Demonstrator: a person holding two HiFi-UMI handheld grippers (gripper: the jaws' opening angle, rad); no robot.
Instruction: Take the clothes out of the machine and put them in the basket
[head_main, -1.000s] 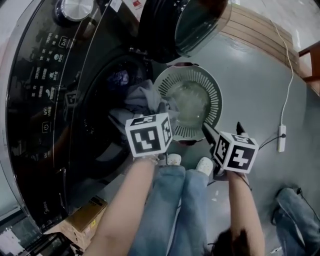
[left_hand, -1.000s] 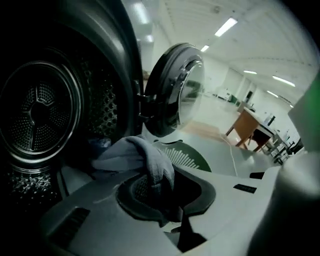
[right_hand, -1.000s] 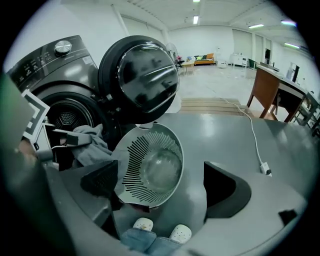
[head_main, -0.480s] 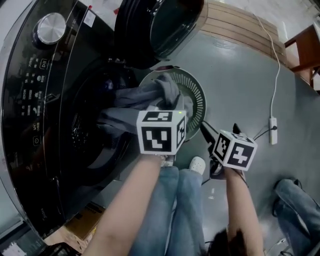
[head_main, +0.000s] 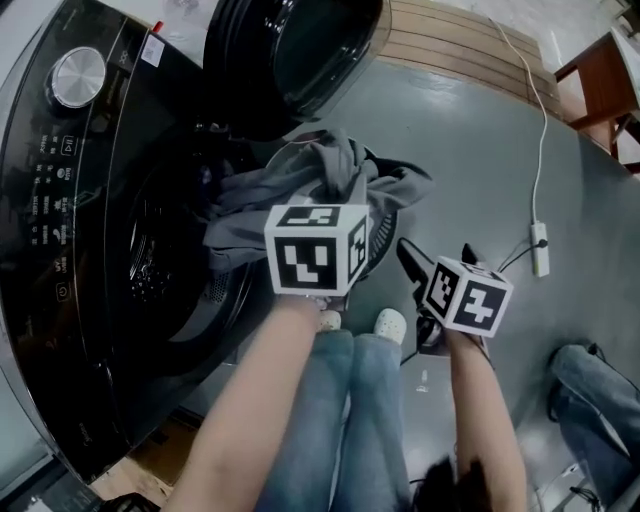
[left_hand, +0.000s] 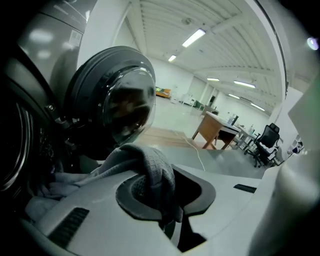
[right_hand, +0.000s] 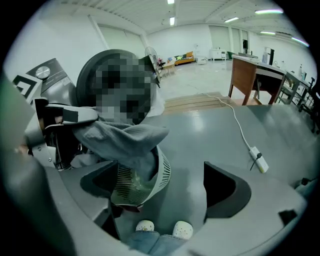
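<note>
Two claws, one person, one front-loading machine (head_main: 90, 230). The left claw (left_hand: 167, 200) is clamped on a fold of a grey garment (left_hand: 150, 165); the cloth rises over the near pad and hangs down through the narrow gap between the jaws. The right claw (right_hand: 162, 185) stands with its jaws apart and grips nothing; between them, farther off, appear the basket (right_hand: 150, 185) and the floor (right_hand: 210, 140).

Position of the garment: in the head view it stretches from the machine's round opening, where its left end lies, to a bunched peak beside the left claw's marker cube, and its right part drapes over the basket. In the right gripper view the same cloth hangs down into the basket's mouth.

The basket is pale, round and slotted, tilted on the floor just in front of the opening; only part of its rim shows under the garment in the head view. The machine's door (head_main: 290, 55) stands swung open above the basket. A dial (head_main: 77, 75) sits on the black control panel.

Below the claws are the person's jeans and white shoes (head_main: 390, 322). Well to the right, a power strip (head_main: 540, 250) and its cable (head_main: 530, 130) lie on the grey floor. A wooden desk (right_hand: 245, 75) stands beyond.
</note>
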